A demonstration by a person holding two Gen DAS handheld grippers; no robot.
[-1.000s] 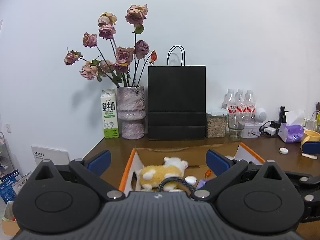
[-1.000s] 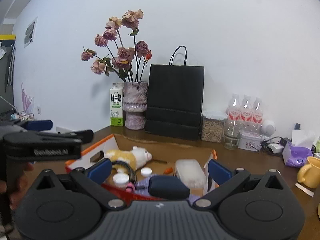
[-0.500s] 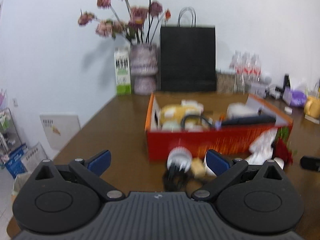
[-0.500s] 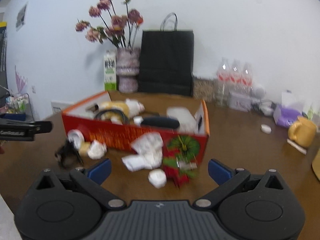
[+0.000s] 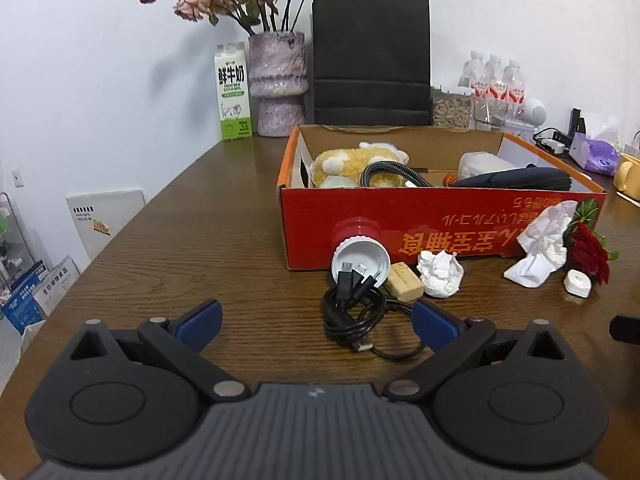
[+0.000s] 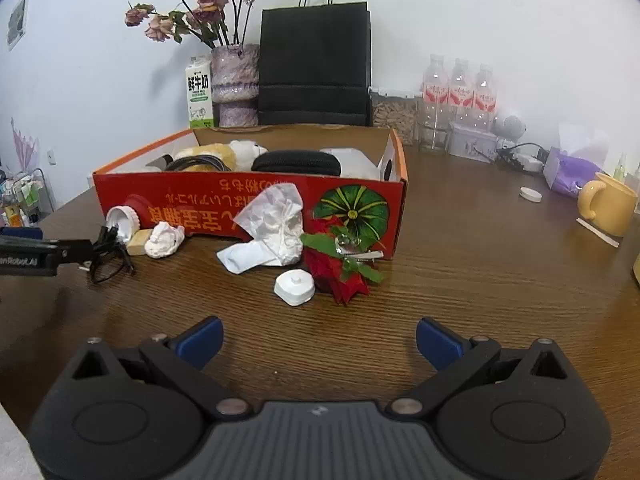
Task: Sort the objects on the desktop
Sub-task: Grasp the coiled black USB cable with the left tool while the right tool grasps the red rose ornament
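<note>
Left tongs [image 5: 316, 326] spread wide, nothing held, low over the tabletop [image 5: 200, 240]. Black cable [image 5: 356, 320] lies coiled dead ahead & a bit right of centre, just in front of the right-side finger; its plug ends reach into the mouth of a red-and-white cup [image 5: 360, 256] tipped on its side against the red box [image 5: 440, 224]. Coil's long axis runs roughly away from the tongs, toward the box. Small wooden block [image 5: 405, 280] & a paper wad [image 5: 440, 274] sit just right of it.

Right tongs [image 6: 318, 340] also wide open, empty. Straight ahead: white cap-like piece [image 6: 295, 288], touching or nearly so the red flower clip [image 6: 344, 268]; crumpled tissue [image 6: 272, 232] behind, leaning at the box front.

Judgement: left is nearer the cable, right nearer the white piece/flower, so cable looks like a left-side job; a short push fwd w/ slight rightward shift would bracket the coil.

Vs 1 s ago: both cams then looked higher, down into the box w/ the loose clutter out of sight; now both are pulled back & lowered, clutter in front of the box in full view. Jaws equally wide then
</note>
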